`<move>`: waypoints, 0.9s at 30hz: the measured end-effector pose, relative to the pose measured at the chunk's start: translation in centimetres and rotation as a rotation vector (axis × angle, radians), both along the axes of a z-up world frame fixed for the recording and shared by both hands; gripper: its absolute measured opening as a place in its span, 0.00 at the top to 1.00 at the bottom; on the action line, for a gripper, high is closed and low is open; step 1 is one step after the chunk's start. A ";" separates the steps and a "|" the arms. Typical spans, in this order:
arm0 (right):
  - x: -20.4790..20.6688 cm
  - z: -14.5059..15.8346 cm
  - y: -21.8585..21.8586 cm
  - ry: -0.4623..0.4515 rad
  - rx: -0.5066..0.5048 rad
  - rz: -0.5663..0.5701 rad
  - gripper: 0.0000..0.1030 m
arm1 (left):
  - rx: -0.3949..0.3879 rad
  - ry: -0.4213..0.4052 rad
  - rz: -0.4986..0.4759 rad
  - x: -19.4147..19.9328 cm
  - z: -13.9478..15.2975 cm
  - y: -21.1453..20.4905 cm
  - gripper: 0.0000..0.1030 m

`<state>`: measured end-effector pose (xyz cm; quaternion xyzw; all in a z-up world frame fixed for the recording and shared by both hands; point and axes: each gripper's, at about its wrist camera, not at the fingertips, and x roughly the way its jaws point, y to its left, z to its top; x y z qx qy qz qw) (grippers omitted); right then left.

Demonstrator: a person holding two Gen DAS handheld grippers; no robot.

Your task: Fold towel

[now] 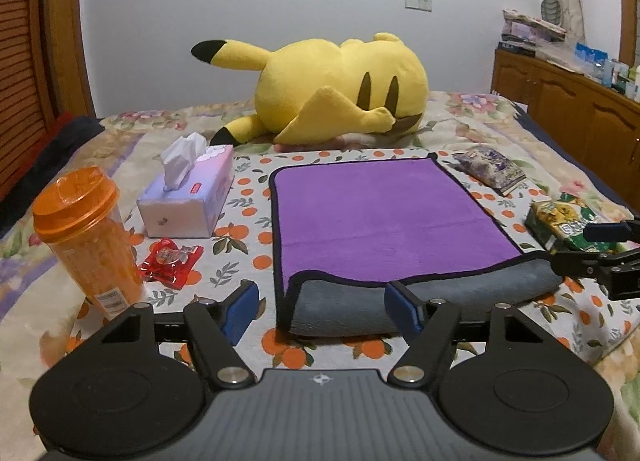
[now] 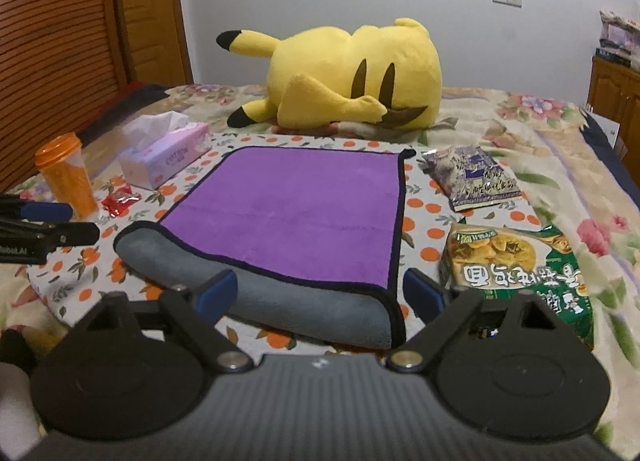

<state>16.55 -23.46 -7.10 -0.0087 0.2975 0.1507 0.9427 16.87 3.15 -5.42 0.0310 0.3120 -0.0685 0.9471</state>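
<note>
A purple towel (image 1: 380,213) with a black hem lies flat on an orange-print cloth (image 1: 248,197) on the bed. Its near edge is rolled over, showing the grey underside (image 1: 340,309). My left gripper (image 1: 322,309) is open, its blue pads on either side of the towel's near left corner, holding nothing. In the right wrist view the same towel (image 2: 296,205) lies ahead, grey roll (image 2: 280,301) nearest. My right gripper (image 2: 320,293) is open around the near right corner, holding nothing. Each gripper shows at the edge of the other's view.
A yellow plush toy (image 1: 340,89) lies behind the towel. To the left are an orange tumbler (image 1: 88,241), a tissue box (image 1: 188,197) and a red wrapper (image 1: 170,261). To the right are a purple snack bag (image 2: 472,177) and a green snack bag (image 2: 516,265). Wooden cabinets stand at the right.
</note>
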 end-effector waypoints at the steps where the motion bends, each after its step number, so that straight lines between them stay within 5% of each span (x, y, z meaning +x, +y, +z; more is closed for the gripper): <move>1: 0.2 -0.1 0.0 0.006 0.003 0.002 0.13 | -0.002 0.004 0.003 0.2 -0.1 0.1 0.29; 14: 2.5 -1.3 -0.5 0.076 0.023 -0.001 0.14 | -0.001 0.033 -0.015 3.2 -1.2 0.6 0.35; 27: 3.9 -2.4 -0.5 0.153 0.011 0.025 0.15 | -0.089 0.109 -0.015 6.1 -2.7 1.7 0.46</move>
